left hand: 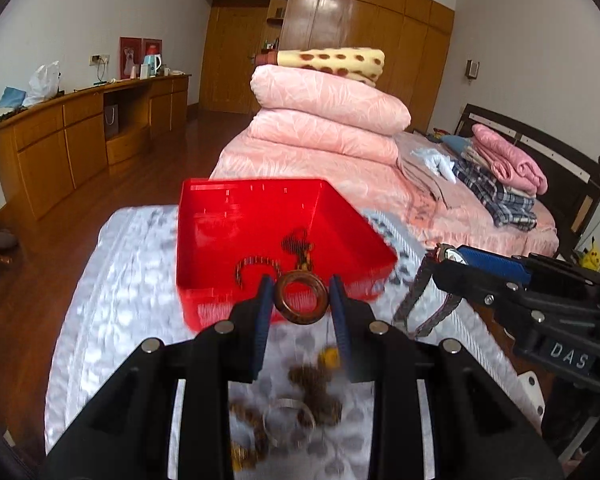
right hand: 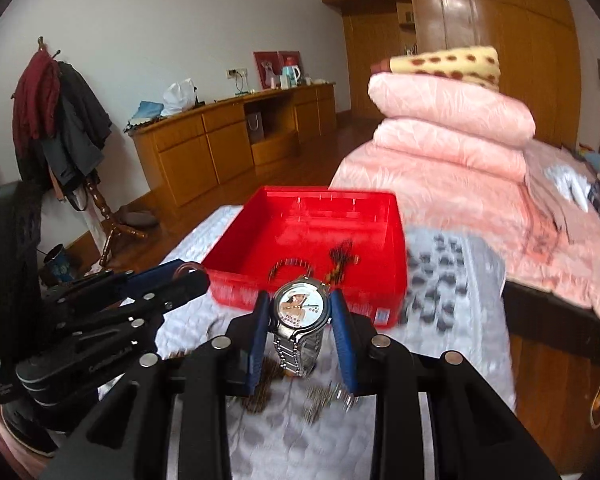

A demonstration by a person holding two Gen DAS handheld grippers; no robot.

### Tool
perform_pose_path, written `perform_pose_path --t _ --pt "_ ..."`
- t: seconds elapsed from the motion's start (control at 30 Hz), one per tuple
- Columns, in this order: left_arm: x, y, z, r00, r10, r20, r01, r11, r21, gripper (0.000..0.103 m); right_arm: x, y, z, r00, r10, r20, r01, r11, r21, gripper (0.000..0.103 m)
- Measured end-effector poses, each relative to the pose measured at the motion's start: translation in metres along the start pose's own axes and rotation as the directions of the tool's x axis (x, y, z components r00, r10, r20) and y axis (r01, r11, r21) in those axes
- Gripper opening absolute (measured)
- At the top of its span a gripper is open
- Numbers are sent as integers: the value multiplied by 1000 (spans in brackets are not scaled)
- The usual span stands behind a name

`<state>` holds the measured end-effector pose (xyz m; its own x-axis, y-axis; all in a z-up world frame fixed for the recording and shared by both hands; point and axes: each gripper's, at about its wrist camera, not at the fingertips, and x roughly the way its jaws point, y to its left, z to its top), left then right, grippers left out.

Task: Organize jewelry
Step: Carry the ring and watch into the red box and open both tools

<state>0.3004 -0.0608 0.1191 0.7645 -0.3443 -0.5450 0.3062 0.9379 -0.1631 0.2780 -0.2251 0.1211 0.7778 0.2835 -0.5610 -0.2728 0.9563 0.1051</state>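
My left gripper (left hand: pixel 301 298) is shut on a brown wooden bangle (left hand: pixel 284 307) and holds it just before the near wall of a red plastic box (left hand: pixel 220 220). A cord with a yellow bead (left hand: pixel 329 356) hangs from the bangle. My right gripper (right hand: pixel 300 312) is shut on a silver wristwatch (right hand: pixel 300 309) with a picture dial, its metal strap hanging down. The box (right hand: pixel 300 220) holds a dark bracelet (left hand: pixel 256 264) and a beaded piece (left hand: pixel 300 246). More jewelry (left hand: pixel 296 412) lies below on the white patterned cloth (left hand: pixel 112 300).
A bed with folded pink quilts (left hand: pixel 324 116) and stacked clothes (left hand: pixel 496 176) lies beyond the box. A wooden sideboard (left hand: pixel 80 128) runs along the left wall. A coat stand (right hand: pixel 60 120) stands at the left in the right wrist view.
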Motion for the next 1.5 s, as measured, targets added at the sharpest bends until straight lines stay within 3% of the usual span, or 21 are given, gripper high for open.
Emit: perform_pose_path --t 0.13,0.4,0.67,0.97,1.07,1.17,1.23,1.37,1.43,1.5 --pt "25 5 26 1000 17 -6 -17 1000 -3 27 22 -5 21 1000 6 1 -6 1000 -10 30" --pt "81 20 46 996 63 -58 -64 998 -17 27 77 -23 48 1000 2 -28 -2 1000 2 30" --pt "132 37 52 986 99 -135 -105 994 -37 27 130 -42 42 993 3 -115 3 999 45 30" --pt "160 43 48 976 118 -184 -127 991 -39 28 151 -48 37 988 3 -152 5 999 52 31" --pt "160 45 47 976 117 -186 -127 991 -43 46 147 -49 38 991 -12 -136 19 999 49 36" --pt "155 44 49 977 122 -173 -130 991 -38 48 141 -51 37 992 -25 -124 31 998 49 36" --pt "145 44 50 981 119 -154 -126 991 -40 56 133 -51 35 993 -40 -110 45 998 46 37" --pt "120 43 49 986 129 -102 -132 991 -32 70 113 -50 30 995 -64 -71 67 997 37 57" --pt "105 42 46 989 130 -75 -132 991 -25 82 101 -47 25 996 -71 -50 72 997 28 64" --pt "87 42 43 989 144 -34 -144 989 -18 88 86 -45 19 996 -82 -23 83 996 26 77"
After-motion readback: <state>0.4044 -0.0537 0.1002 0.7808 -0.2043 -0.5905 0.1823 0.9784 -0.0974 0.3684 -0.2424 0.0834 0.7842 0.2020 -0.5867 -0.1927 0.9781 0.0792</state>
